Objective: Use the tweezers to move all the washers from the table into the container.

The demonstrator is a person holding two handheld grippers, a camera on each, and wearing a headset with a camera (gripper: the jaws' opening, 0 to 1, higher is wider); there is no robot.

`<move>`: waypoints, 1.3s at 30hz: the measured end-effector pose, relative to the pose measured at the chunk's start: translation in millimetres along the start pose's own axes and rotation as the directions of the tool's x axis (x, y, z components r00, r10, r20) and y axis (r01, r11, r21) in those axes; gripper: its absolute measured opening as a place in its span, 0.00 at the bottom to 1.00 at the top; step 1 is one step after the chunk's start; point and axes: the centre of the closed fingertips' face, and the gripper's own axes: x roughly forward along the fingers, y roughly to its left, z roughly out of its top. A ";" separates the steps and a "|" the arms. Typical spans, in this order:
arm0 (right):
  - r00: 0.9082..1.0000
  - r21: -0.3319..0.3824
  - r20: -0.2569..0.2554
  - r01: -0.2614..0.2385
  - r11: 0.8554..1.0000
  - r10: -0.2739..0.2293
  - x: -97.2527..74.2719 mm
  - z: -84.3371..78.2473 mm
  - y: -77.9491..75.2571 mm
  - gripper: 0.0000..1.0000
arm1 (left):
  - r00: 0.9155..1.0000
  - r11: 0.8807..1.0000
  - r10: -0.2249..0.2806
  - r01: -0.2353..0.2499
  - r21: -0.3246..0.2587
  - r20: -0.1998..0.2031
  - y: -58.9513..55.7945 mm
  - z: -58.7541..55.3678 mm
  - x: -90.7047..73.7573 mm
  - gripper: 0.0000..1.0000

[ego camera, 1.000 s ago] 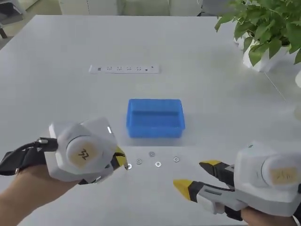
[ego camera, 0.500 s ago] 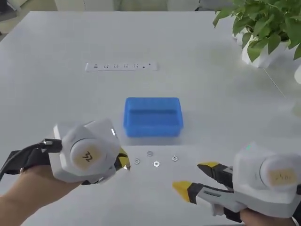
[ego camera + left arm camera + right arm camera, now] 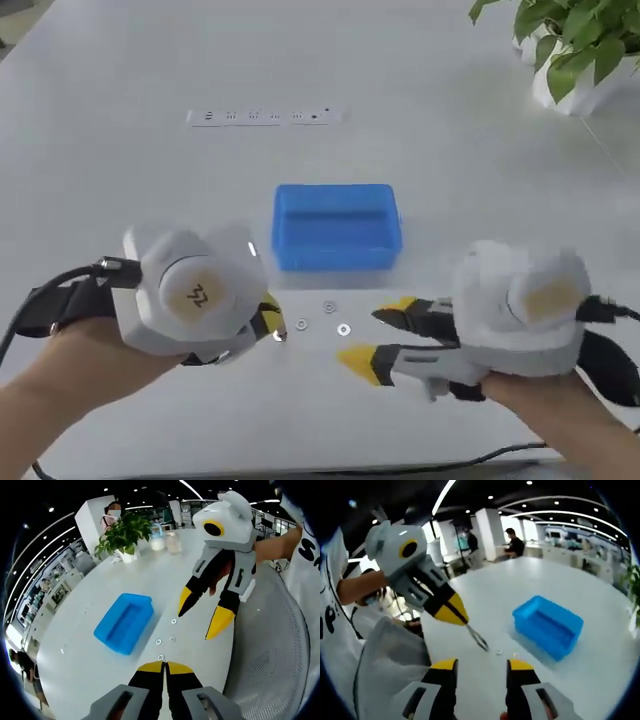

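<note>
Right gripper (image 3: 362,335) now sits closer to the washers (image 3: 330,307), open and empty, while the left gripper (image 3: 268,322) pinches the tweezers (image 3: 477,637), so picking up can start soon.

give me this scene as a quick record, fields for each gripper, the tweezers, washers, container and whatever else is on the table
left gripper: shut on tweezers, whose tips point down near the washers
right gripper: open, holding nothing, beside the washers
washers: at least three, loose on the table in front of the container
container: blue, open top, no washer seen inside
also on table: power strip, potted plant
</note>
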 end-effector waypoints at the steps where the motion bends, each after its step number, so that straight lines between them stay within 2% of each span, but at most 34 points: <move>1: 1.000 -0.048 -0.022 -0.021 0.999 0.020 11.0 2.3 -1.0 0.36 | 1.000 1.000 -0.003 0.003 -0.004 -0.001 0.8 -0.1 -0.1 0.00; 4: 0.995 -0.115 -0.080 -0.075 0.990 0.066 34.1 2.9 -2.4 0.35 | 1.000 1.000 -0.011 0.011 -0.011 -0.019 4.4 -0.9 0.0 0.00; 6: 0.994 -0.159 -0.061 -0.104 0.982 0.095 45.8 10.9 -1.6 0.31 | 0.999 1.000 -0.016 0.015 -0.015 -0.034 6.2 -1.4 0.2 0.00; 10: 0.983 -0.173 -0.088 -0.175 0.969 0.162 62.9 11.4 6.1 0.27 | 0.999 0.999 -0.030 0.029 -0.024 -0.037 6.3 -0.2 1.6 0.00; 15: 0.978 -0.197 -0.098 -0.202 0.960 0.185 74.5 9.1 7.3 0.22 | 0.997 0.999 -0.047 0.046 -0.021 -0.055 6.0 0.4 2.4 0.00; 18: 0.977 -0.205 -0.093 -0.206 0.957 0.190 79.1 8.4 6.3 0.15 | 0.997 0.998 -0.054 0.054 -0.011 -0.061 5.3 0.7 2.3 0.00; 20: 0.981 -0.215 -0.089 -0.188 0.958 0.172 81.3 9.5 0.0 0.08 | 0.996 0.998 -0.056 0.055 -0.010 -0.065 5.6 0.6 2.3 0.00; 21: 0.980 -0.216 -0.081 -0.197 0.956 0.183 81.3 10.8 -0.8 0.08 | 0.997 0.999 -0.044 0.044 -0.006 -0.065 7.7 0.4 2.4 0.00; 24: 0.977 -0.227 -0.082 -0.209 0.951 0.196 81.9 11.1 0.2 0.08 | 0.997 0.998 -0.052 0.050 -0.023 -0.063 8.8 0.3 2.2 0.00; 29: 0.976 -0.244 -0.091 -0.216 0.945 0.200 82.2 10.1 0.9 0.06 | 0.997 0.998 -0.056 0.055 -0.032 -0.052 8.8 0.5 1.4 0.00; 32: 0.976 -0.250 -0.092 -0.214 0.944 0.197 81.8 9.7 0.7 0.06 | 0.997 0.998 -0.053 0.052 -0.018 -0.047 8.0 1.0 2.7 0.00; 34: 0.976 -0.269 -0.098 -0.212 0.939 0.192 81.9 9.4 1.3 0.05 | 0.997 0.999 -0.049 0.048 -0.016 -0.052 7.1 -0.1 4.9 0.00; 36: 0.978 -0.320 -0.113 -0.202 0.926 0.174 82.2 9.9 0.8 0.04 | 0.997 0.999 -0.041 0.041 -0.010 -0.059 6.6 -1.6 6.8 0.00; 37: 0.981 -0.361 -0.117 -0.190 0.913 0.157 82.2 10.4 -0.4 0.04 | 0.998 1.000 -0.026 0.026 -0.005 -0.051 8.4 -0.6 6.8 0.00; 38: 0.982 -0.375 -0.117 -0.185 0.909 0.151 82.2 10.5 -0.3 0.03 | 0.999 1.000 -0.020 0.020 -0.010 -0.047 9.1 -0.3 6.7 0.00; 39: 0.982 -0.366 -0.117 -0.184 0.912 0.151 82.0 9.8 1.7 0.03 | 0.999 0.999 -0.020 0.019 -0.027 -0.042 9.3 0.0 6.7 0.00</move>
